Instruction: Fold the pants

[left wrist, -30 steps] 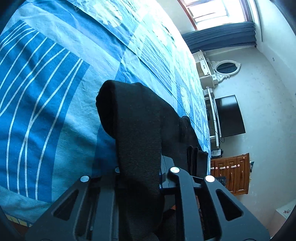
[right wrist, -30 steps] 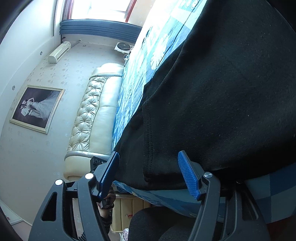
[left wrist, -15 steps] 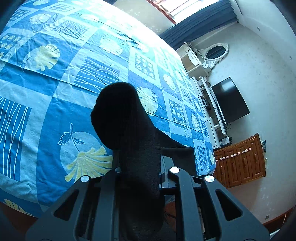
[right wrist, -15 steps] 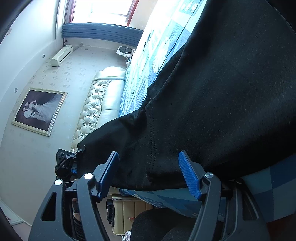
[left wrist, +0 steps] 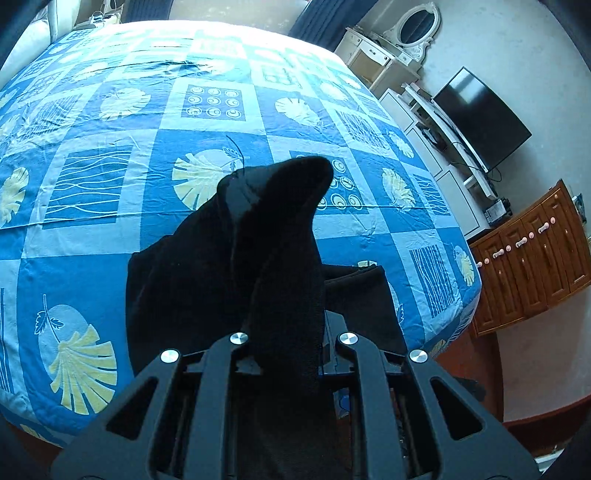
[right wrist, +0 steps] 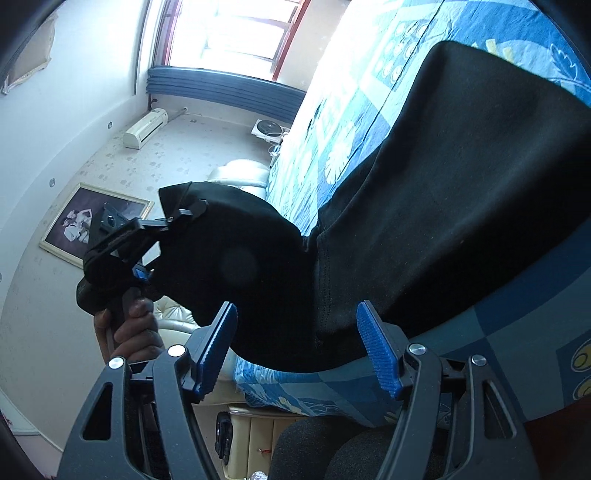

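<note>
Black pants lie on the bed's blue patterned sheet. My left gripper is shut on one end of the pants, and the fabric bunches up out of its jaws above the bed. In the right wrist view the left gripper shows at the left, held by a hand, with that end lifted off the bed's side. My right gripper stands open at the bed's near edge. Its blue pads sit on either side of the pants' hanging edge without pressing it.
A television, a white dresser with an oval mirror and a wooden cabinet stand beyond the bed's right side. A padded headboard, a framed picture and a window show in the right wrist view.
My left gripper has risen and swung across with the pants' end, so more of the bed shows below it. It has come into the right wrist view. The right gripper has shifted slightly.
</note>
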